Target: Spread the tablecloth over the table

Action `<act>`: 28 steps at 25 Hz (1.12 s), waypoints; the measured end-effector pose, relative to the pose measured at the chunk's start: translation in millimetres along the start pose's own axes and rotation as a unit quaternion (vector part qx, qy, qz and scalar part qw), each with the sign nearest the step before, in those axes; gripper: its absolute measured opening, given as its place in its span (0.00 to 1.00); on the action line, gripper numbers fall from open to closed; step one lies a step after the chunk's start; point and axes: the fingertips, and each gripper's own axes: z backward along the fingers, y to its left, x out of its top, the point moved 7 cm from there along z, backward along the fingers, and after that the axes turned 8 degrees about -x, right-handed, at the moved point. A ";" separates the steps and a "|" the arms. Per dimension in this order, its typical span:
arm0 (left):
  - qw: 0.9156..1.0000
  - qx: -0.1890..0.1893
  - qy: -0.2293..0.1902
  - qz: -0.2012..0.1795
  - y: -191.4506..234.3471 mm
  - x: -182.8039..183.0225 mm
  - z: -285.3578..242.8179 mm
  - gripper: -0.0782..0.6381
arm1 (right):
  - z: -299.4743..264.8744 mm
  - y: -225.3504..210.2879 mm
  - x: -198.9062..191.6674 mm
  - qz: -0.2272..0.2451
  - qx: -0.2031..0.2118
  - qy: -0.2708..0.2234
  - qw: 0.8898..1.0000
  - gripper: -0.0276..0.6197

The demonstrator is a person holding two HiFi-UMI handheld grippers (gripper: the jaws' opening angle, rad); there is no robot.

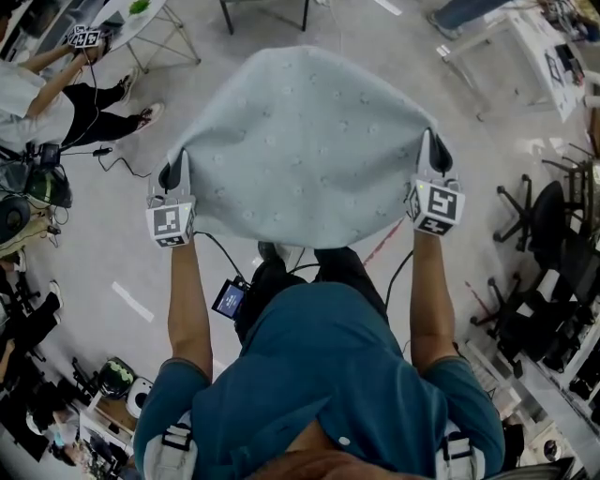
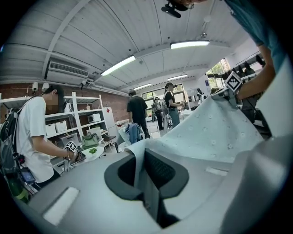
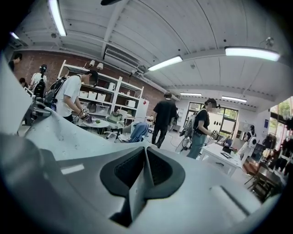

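Observation:
The tablecloth (image 1: 305,141) is pale blue-grey with small raised dots, and it billows in the air in front of me and hides whatever lies under it. My left gripper (image 1: 174,178) is shut on its near left corner and my right gripper (image 1: 434,156) is shut on its near right corner. In the left gripper view a fold of the tablecloth (image 2: 215,132) runs pinched between the dark pads of my left gripper (image 2: 143,161). In the right gripper view the cloth edge (image 3: 46,132) is clamped the same way in my right gripper (image 3: 145,170). No table shows under the cloth.
A person (image 1: 42,103) with grippers stands at a small round table (image 1: 141,14) at the far left. Cables (image 1: 117,159) trail over the floor. Black office chairs (image 1: 539,225) crowd the right side. A white table (image 1: 525,37) stands at the far right. Other people (image 3: 201,125) stand further off.

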 end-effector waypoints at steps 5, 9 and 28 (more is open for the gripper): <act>1.000 -0.013 0.018 -0.005 -0.6 -11.8 -25.4 0.12 | -22.5 -4.3 -30.4 -0.014 0.001 0.032 0.999 0.07; 0.999 -0.017 0.038 -0.007 -2.4 -23.7 -40.2 0.12 | -40.0 -6.7 -56.5 -0.024 0.008 0.061 0.998 0.07; 0.991 0.001 0.095 0.094 3.9 -90.3 -69.5 0.12 | -131.2 -35.4 -171.1 -0.087 0.023 0.202 0.975 0.08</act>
